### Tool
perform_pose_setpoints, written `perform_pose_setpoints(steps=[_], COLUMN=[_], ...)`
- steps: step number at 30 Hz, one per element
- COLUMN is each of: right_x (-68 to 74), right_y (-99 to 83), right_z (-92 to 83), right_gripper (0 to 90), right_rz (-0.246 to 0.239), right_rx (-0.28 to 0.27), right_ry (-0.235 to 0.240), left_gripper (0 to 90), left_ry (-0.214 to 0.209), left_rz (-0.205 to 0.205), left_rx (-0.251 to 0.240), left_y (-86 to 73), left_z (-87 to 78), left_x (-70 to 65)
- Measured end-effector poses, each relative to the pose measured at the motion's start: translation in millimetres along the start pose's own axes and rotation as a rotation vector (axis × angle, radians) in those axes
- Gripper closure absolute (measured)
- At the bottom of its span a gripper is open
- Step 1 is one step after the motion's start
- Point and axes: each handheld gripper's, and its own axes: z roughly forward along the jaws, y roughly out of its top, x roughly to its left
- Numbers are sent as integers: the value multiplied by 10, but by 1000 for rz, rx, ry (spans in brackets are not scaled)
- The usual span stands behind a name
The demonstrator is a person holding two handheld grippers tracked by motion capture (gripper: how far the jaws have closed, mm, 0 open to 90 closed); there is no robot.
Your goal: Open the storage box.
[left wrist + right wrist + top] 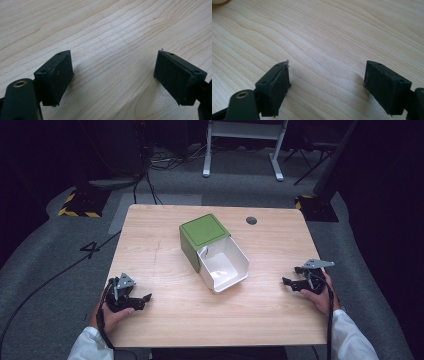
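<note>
The box [212,251] sits near the middle of the table [165,320], slightly toward the far edge. It consists of a green shell and a white drawer [225,265]. The drawer is pulled out toward the near right corner and looks empty apart from a small flap on its inner wall. The open drawer faces the person, which, in my judgement, leaves it reachable from the near edge by either tool.

The left gripper [142,299] rests near the near left corner. The right gripper [286,281] rests close to the right edge, about level with the drawer's front. Both are held low over the wood, tips angled inward toward the box. This reads as a parked, ready posture, 1 tool on each side of the work.

Jaw state:
1. Left gripper [113,75]: jaws wide apart, bare wood between them, nothing held.
2. Right gripper [327,86]: jaws wide apart, bare wood between them, nothing held.

The box lies well apart from both pairs of jaws, between the 2 grippers and farther from the near edge than either. The right gripper is nearer the drawer front.
</note>
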Motion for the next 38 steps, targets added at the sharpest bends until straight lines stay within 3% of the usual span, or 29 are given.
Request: perform_pose_setpoints(steps=[38], right_x=[-2], right_y=[1], right_z=[1], right_gripper=[203], right_rz=[-1], right_rx=[0], right_ry=[2], left_gripper=[156], left_ry=[5], left_rz=[-9], left_rx=[-2], left_y=[11], left_z=[13], left_x=[5])
